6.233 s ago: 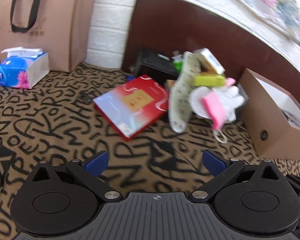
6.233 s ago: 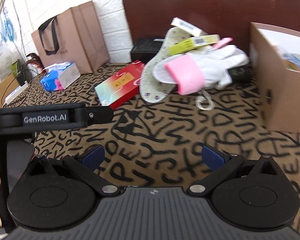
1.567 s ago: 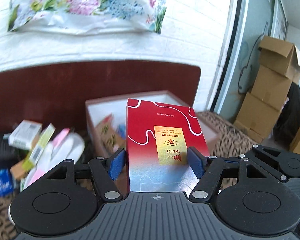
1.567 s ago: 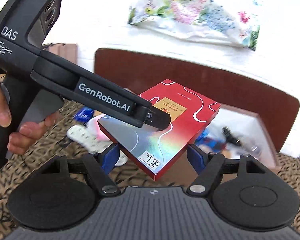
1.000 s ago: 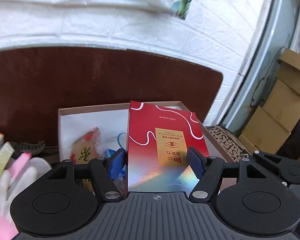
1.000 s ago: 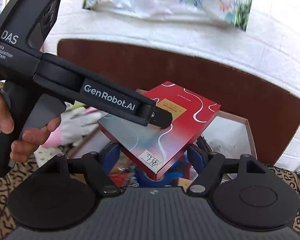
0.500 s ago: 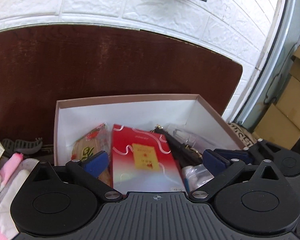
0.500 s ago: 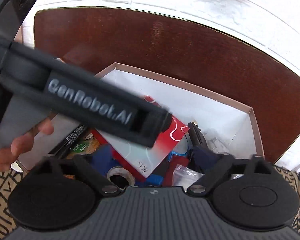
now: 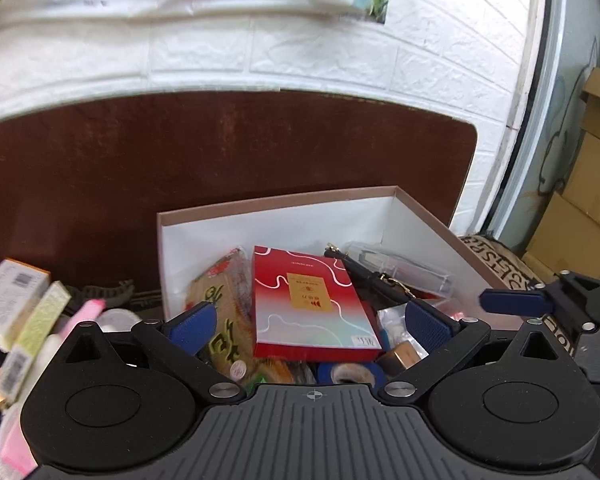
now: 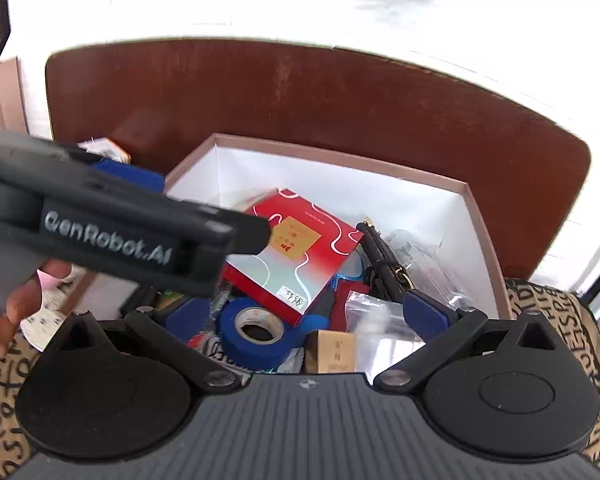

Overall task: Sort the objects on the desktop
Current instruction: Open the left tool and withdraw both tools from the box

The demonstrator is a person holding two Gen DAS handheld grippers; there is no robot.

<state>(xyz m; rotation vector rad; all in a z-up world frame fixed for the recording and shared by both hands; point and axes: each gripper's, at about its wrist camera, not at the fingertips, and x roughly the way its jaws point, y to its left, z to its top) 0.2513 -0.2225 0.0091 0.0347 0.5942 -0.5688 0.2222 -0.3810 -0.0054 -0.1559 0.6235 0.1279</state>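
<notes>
The red box (image 9: 308, 300) (image 10: 296, 248) with white curls and a gold label lies flat on the clutter inside the open cardboard box (image 9: 280, 204) (image 10: 340, 156). My left gripper (image 9: 311, 324) hovers over the box's near side, open, with nothing touching its blue pads. My right gripper (image 10: 306, 312) also hangs above the near side; its jaws are opening and nothing is between them. The left gripper's black body (image 10: 112, 240), held by a hand, crosses the right wrist view. One right blue finger (image 9: 512, 304) shows in the left wrist view.
Inside the box lie a blue tape roll (image 10: 256, 336), a snack packet (image 9: 220, 296), a black clasp strap (image 10: 380, 264), clear bags and a small brown carton (image 10: 332, 352). A pile of small boxes (image 9: 20, 300) sits left. A brown board (image 9: 220, 152) stands behind.
A second ago both grippers held the red box in the air above the cardboard box. Both have let go and opened wide, and the red box now lies inside.
</notes>
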